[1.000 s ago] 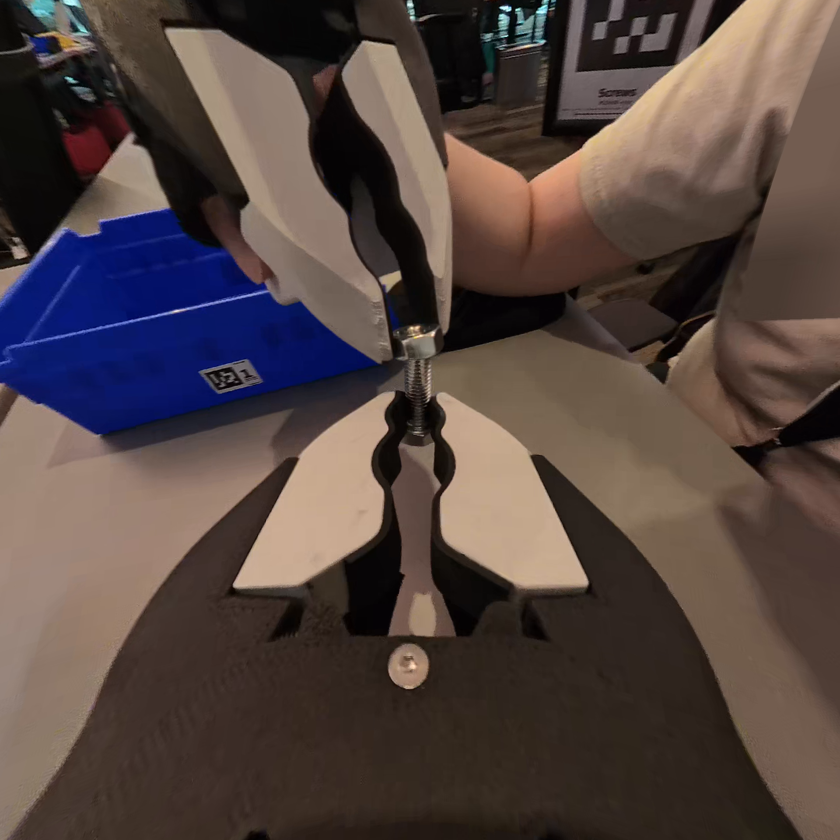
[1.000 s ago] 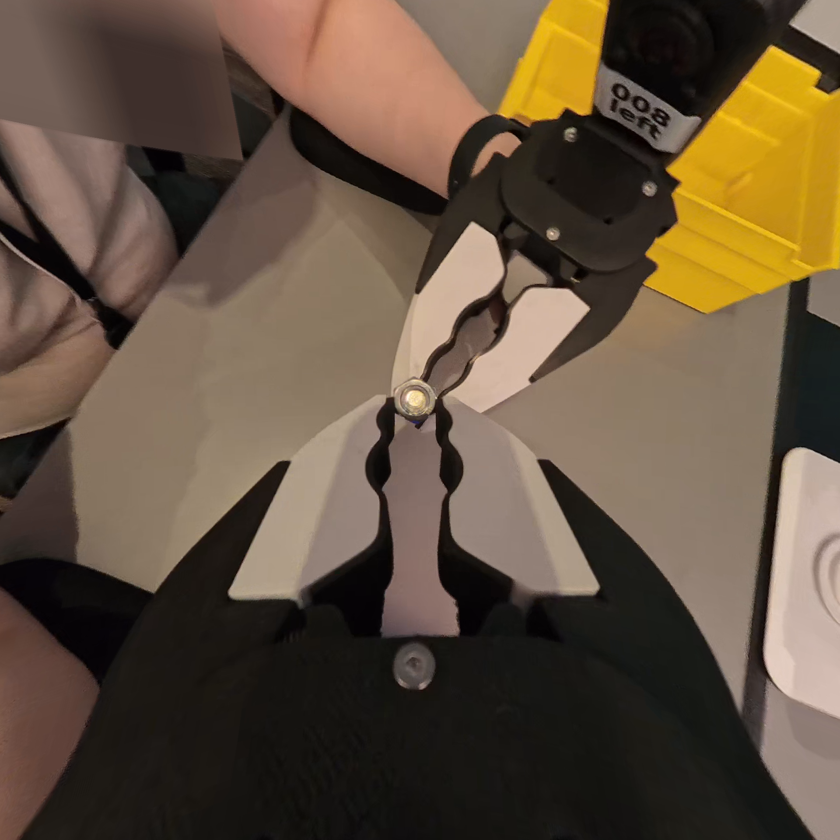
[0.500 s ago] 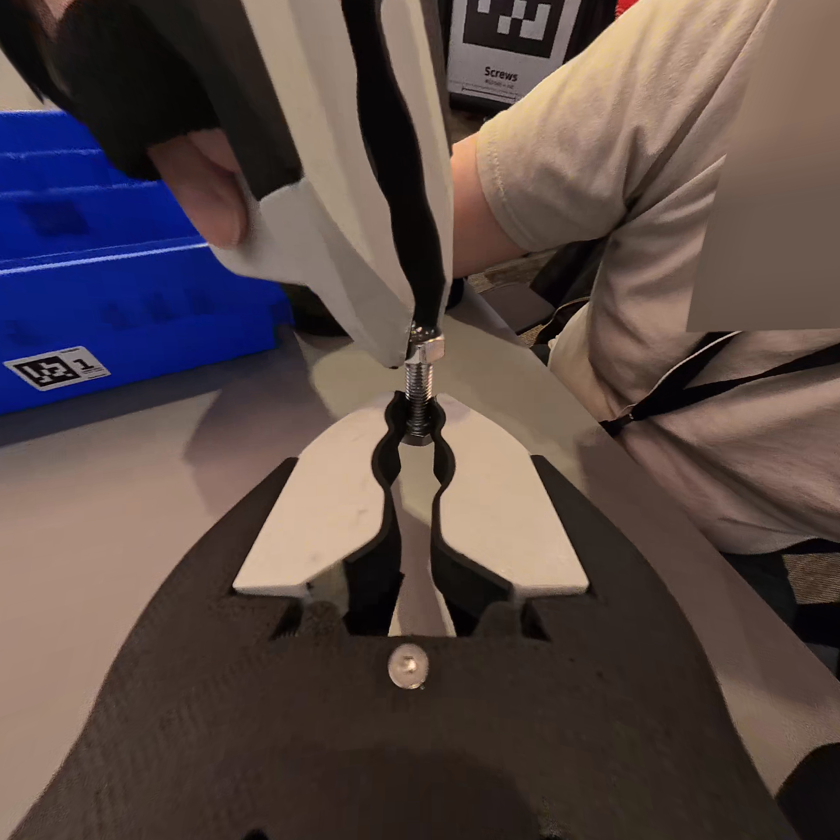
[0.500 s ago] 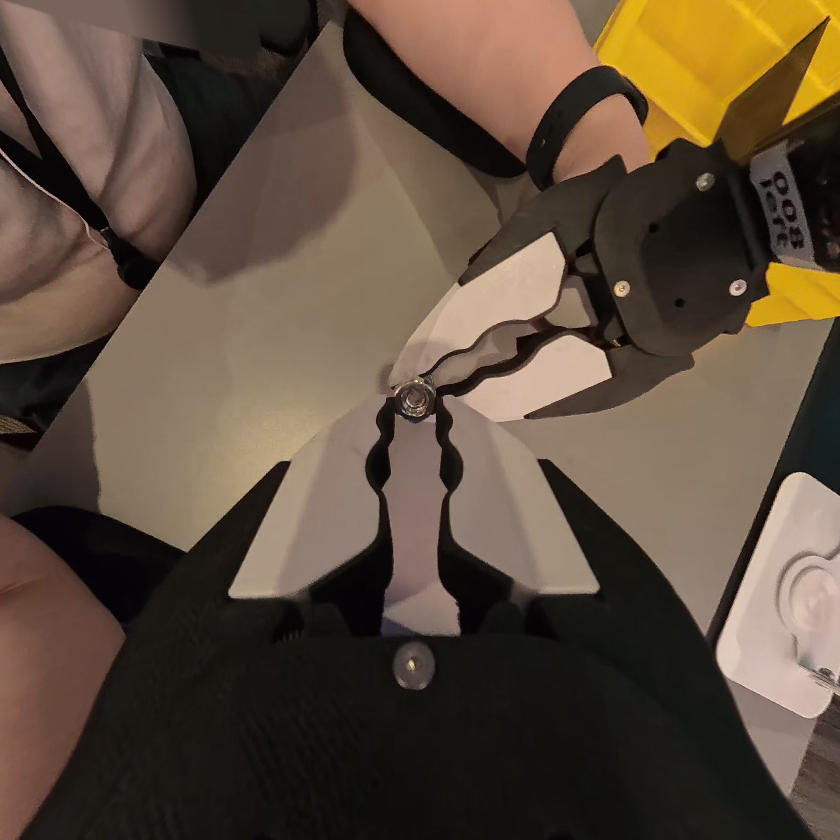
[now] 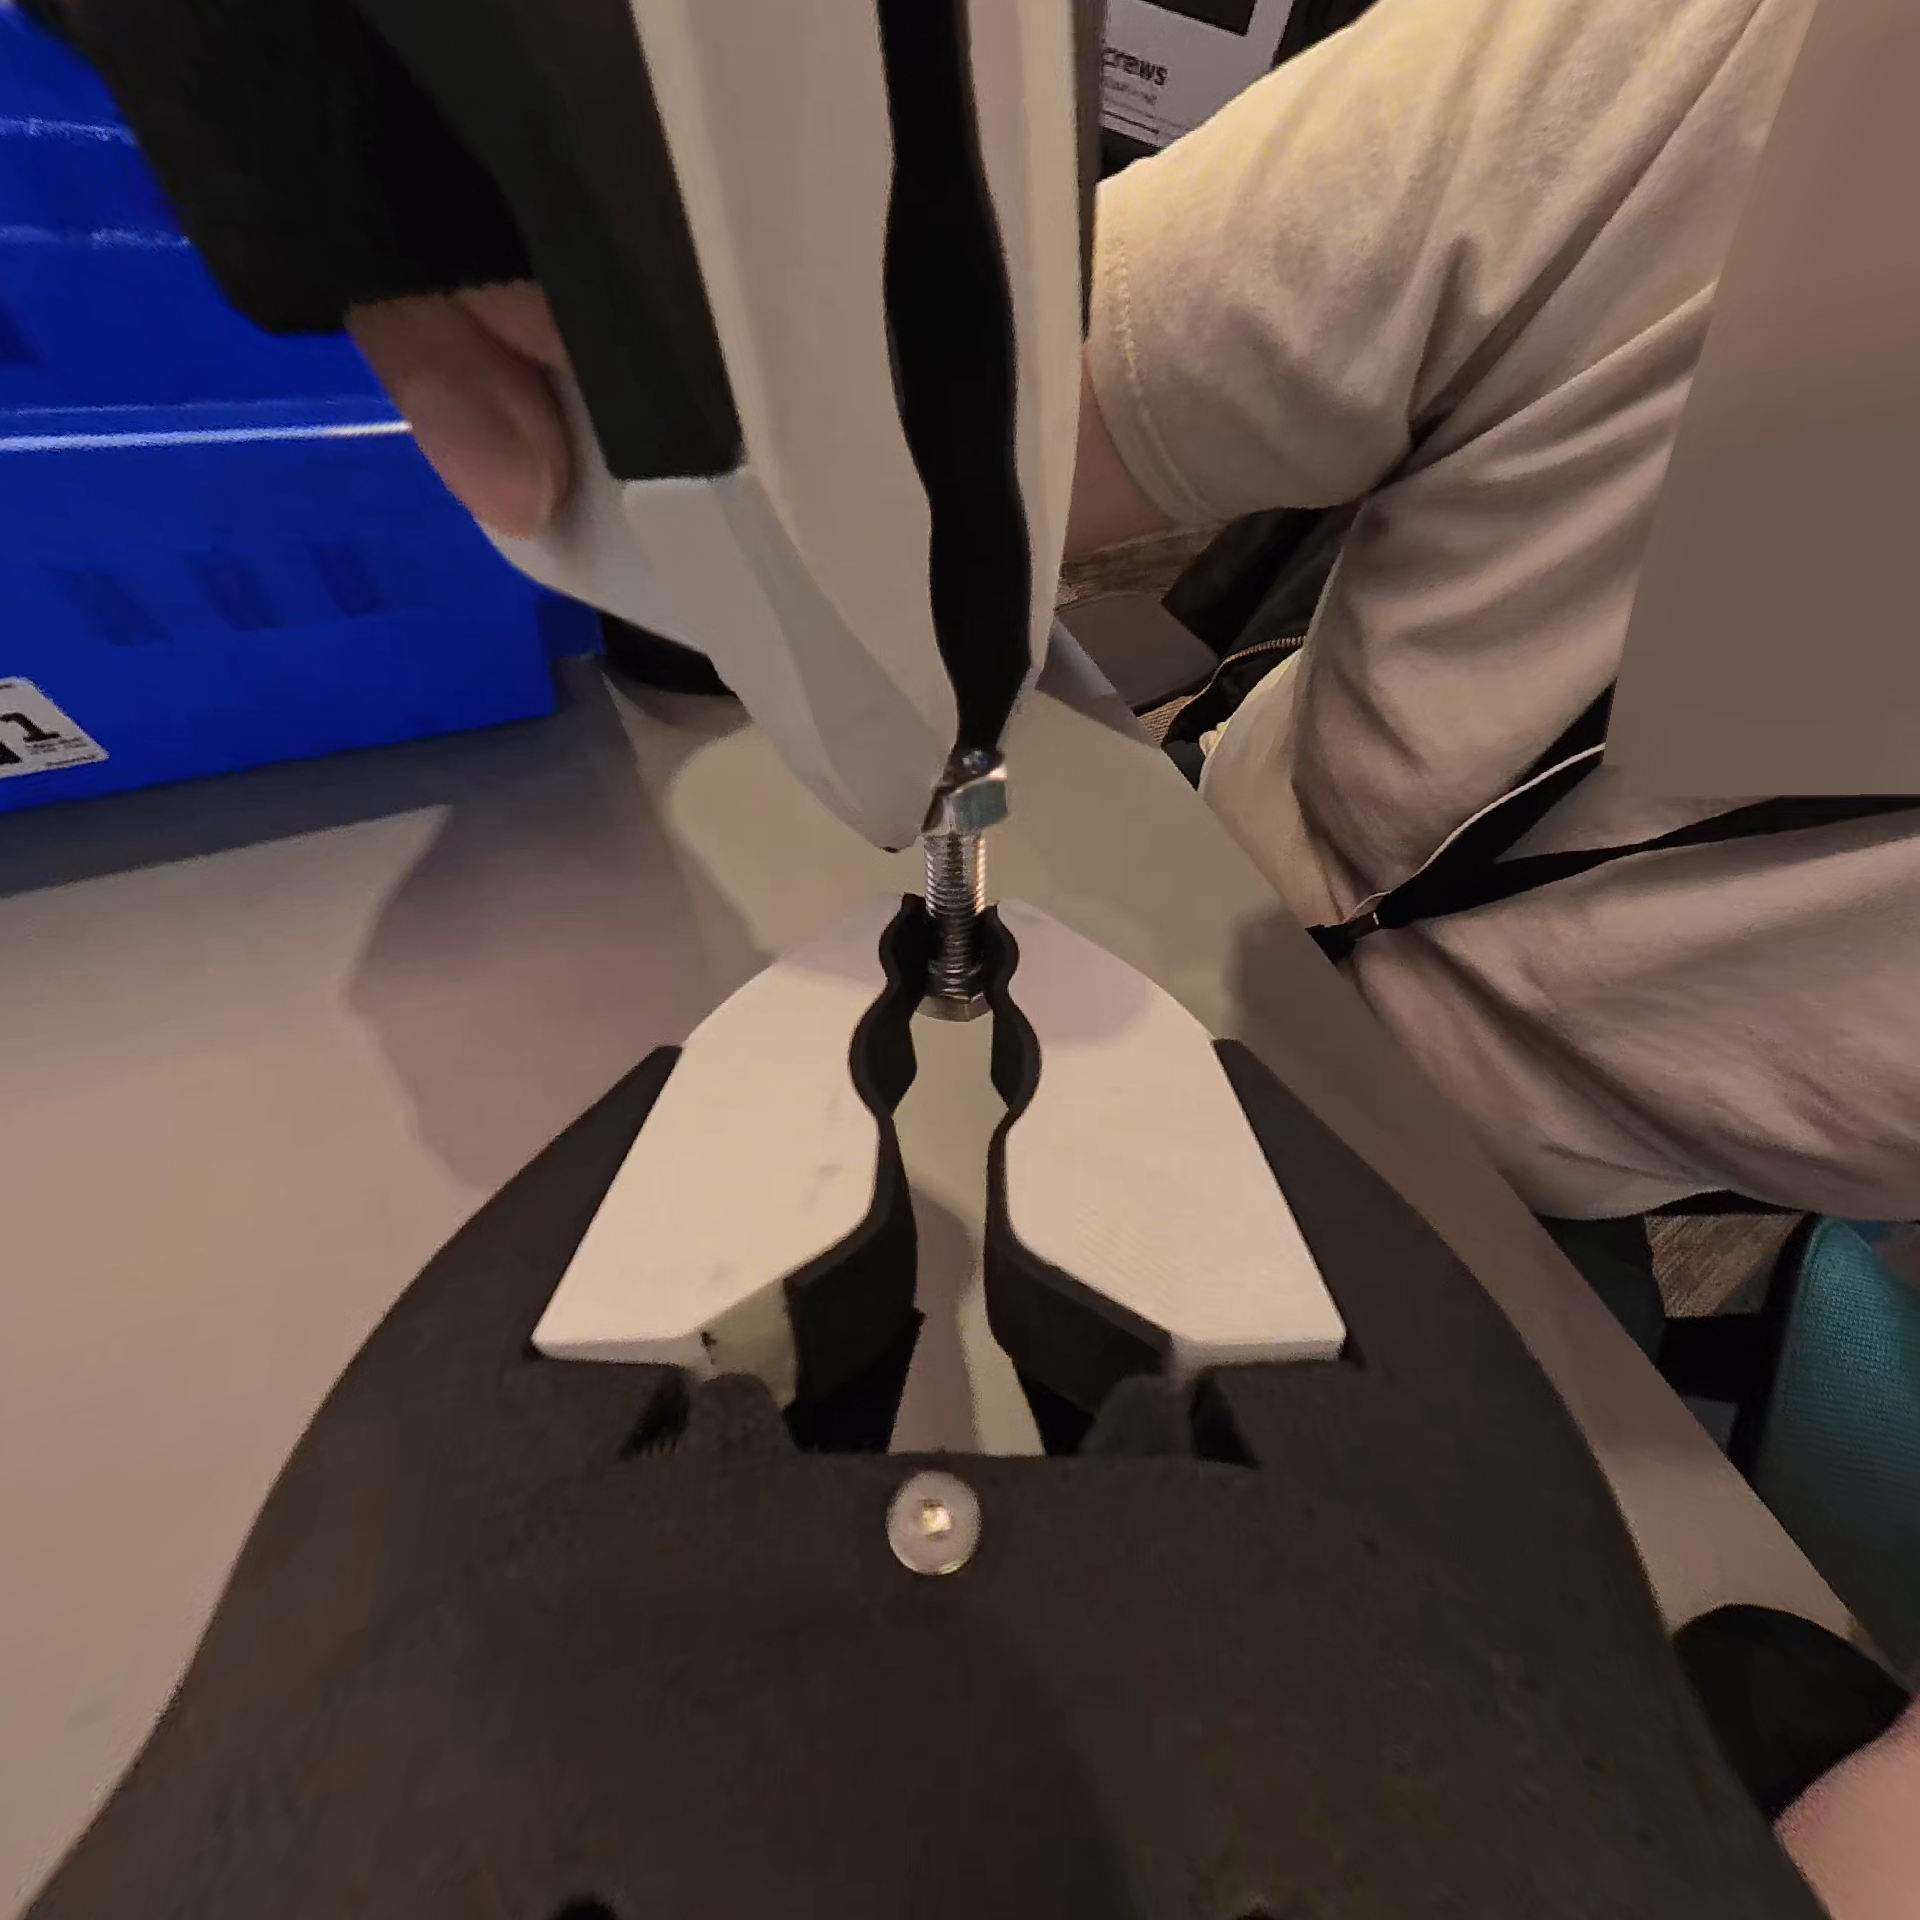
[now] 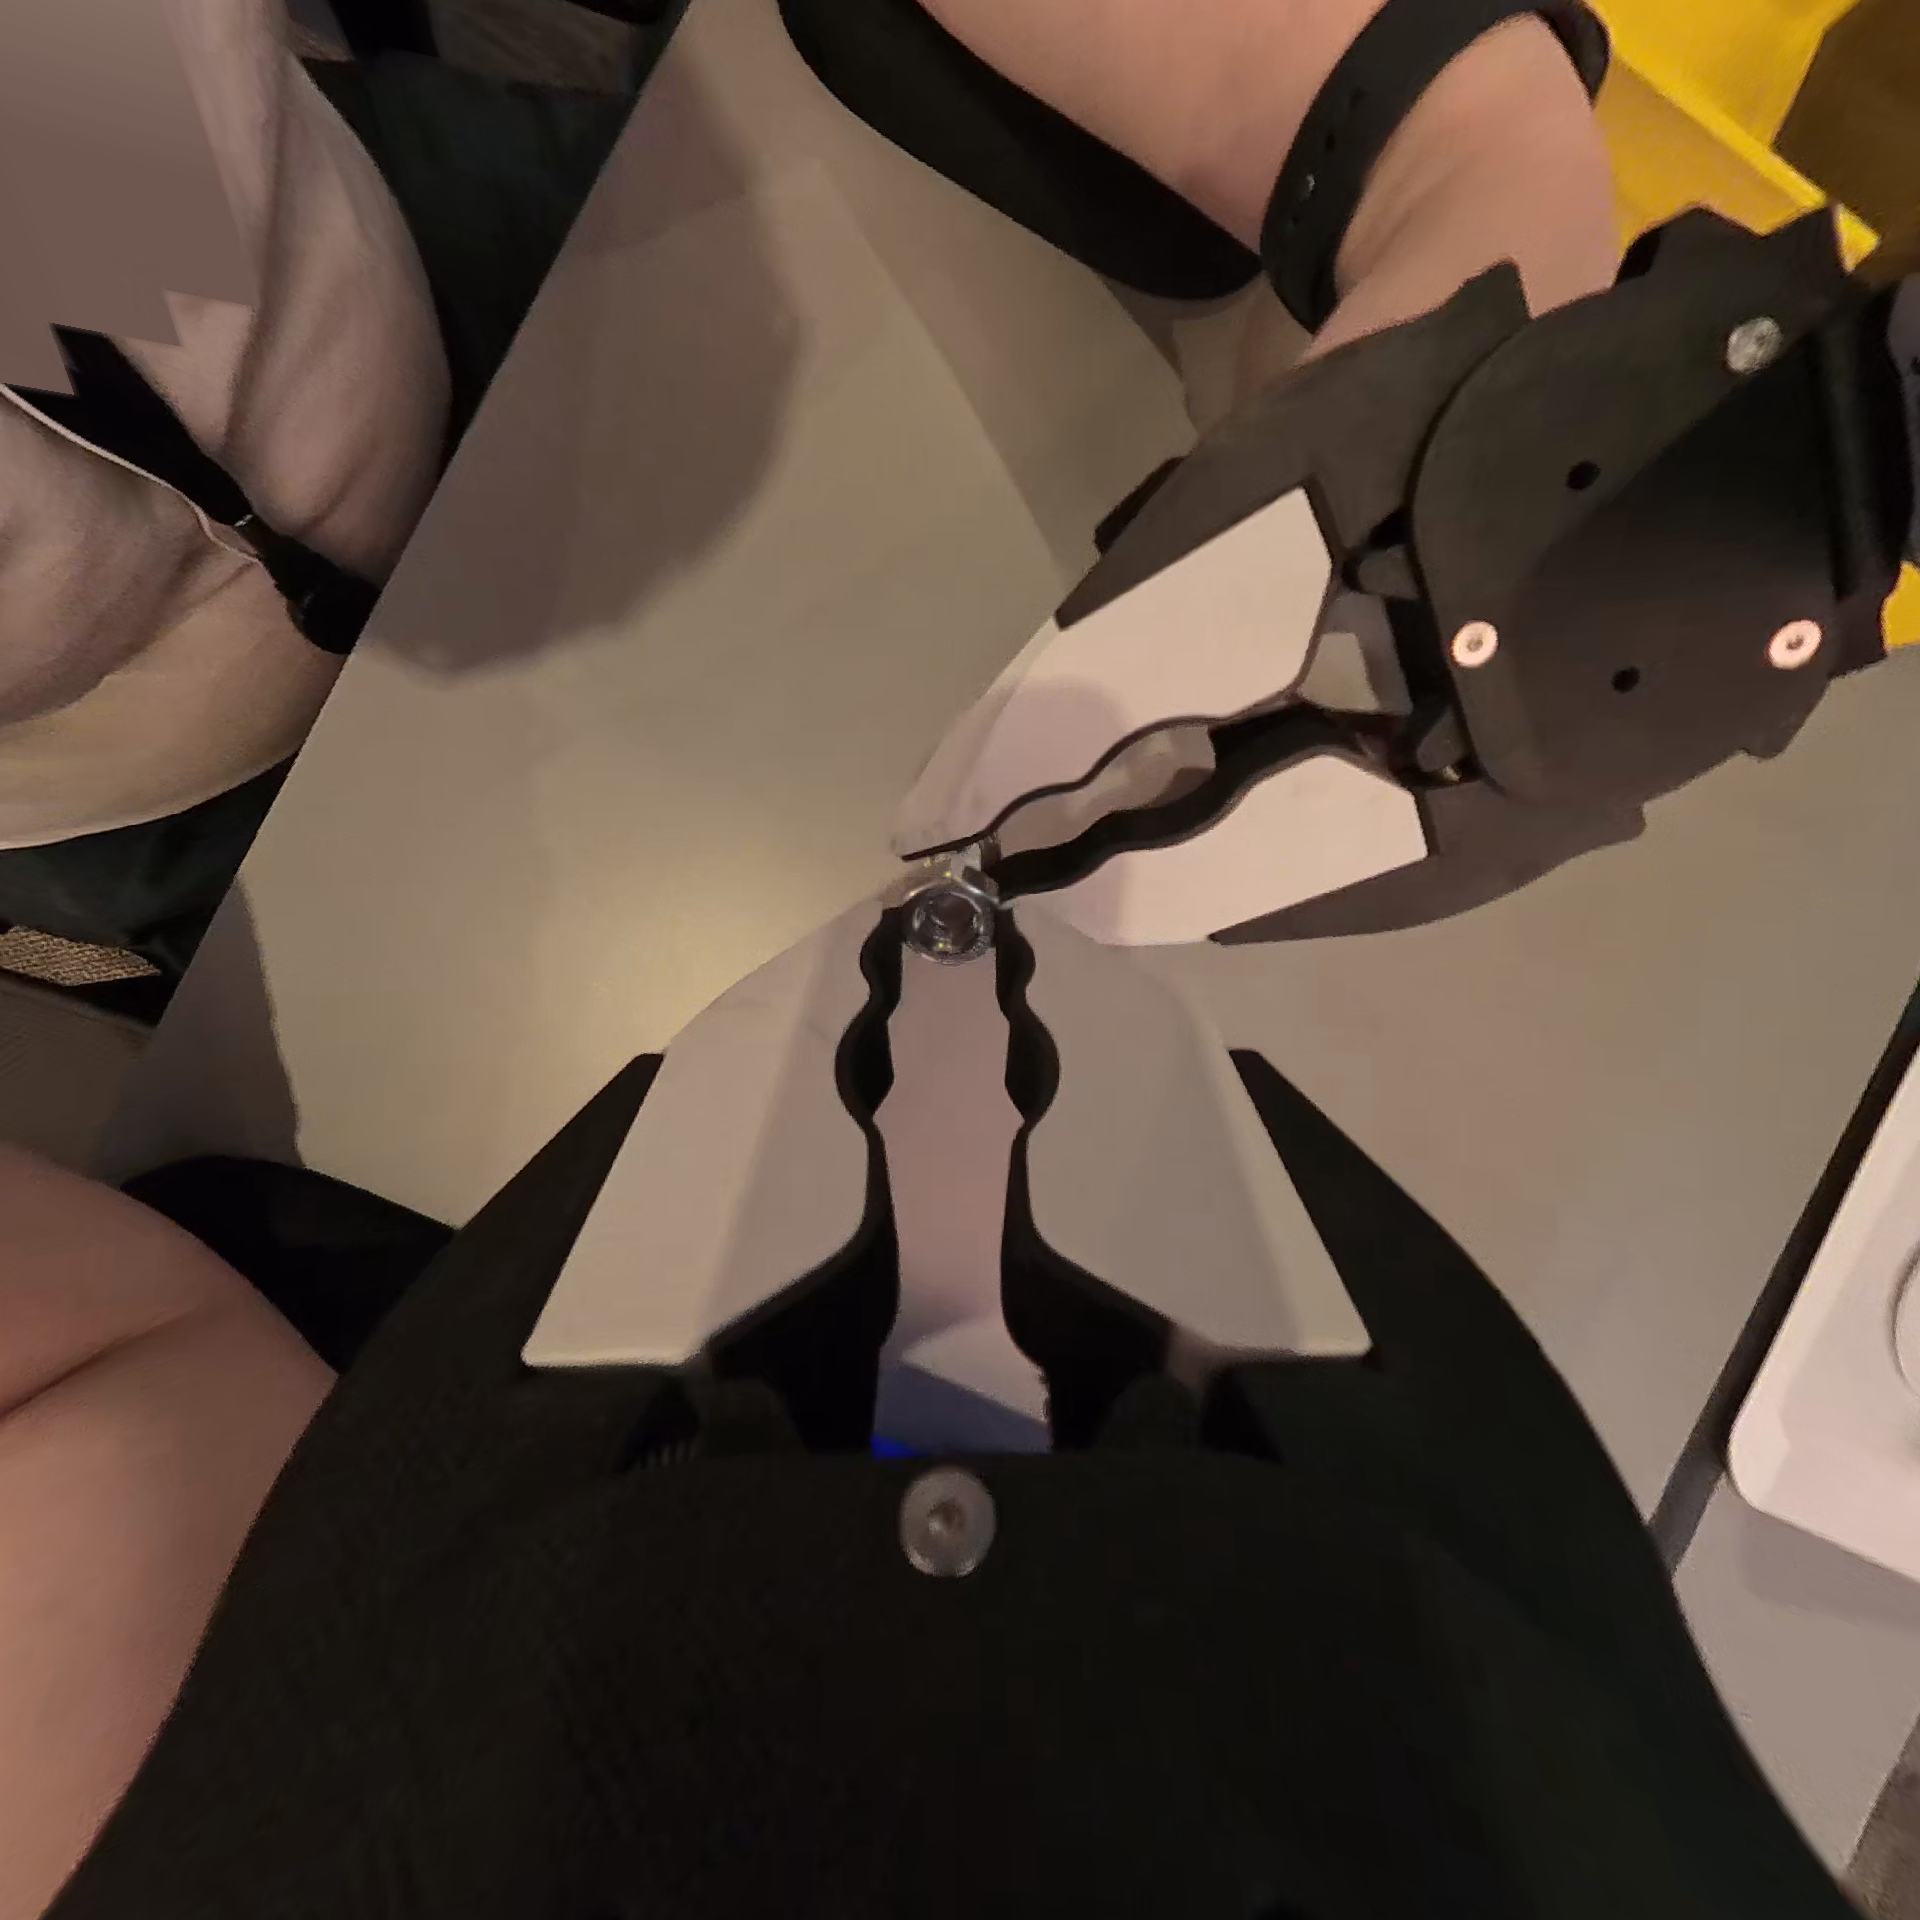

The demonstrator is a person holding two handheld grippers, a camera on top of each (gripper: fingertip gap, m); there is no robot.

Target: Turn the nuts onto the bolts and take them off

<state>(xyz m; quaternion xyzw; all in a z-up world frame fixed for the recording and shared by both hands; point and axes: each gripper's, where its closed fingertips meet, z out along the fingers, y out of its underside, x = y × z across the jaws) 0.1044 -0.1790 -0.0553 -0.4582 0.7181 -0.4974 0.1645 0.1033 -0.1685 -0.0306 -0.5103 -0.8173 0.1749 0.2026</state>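
Gripping: left gripper point(image 5: 951, 961) is clamping the threaded silver steel bolt point(image 5: 953, 902) upright above the grey table point(image 5: 260, 1039).
Turning: right gripper point(image 6: 945, 930) is pinching the small hexagonal silver nut point(image 6: 943, 922) at the bolt's tip.
Next: probably regripping and twisting again, keeping axes aligned.

Bare grey table point(image 5: 312, 1039) lies open leftward; the blue bin point(image 5: 260, 582) blocks beyond.

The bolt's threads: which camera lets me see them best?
The left wrist view. There the bolt is seen side-on, its threaded shank bare between the left tongs below and the nut pinched in the right tongs above. The right wrist view looks straight down its axis, showing only the nut and bolt tip, no threads.
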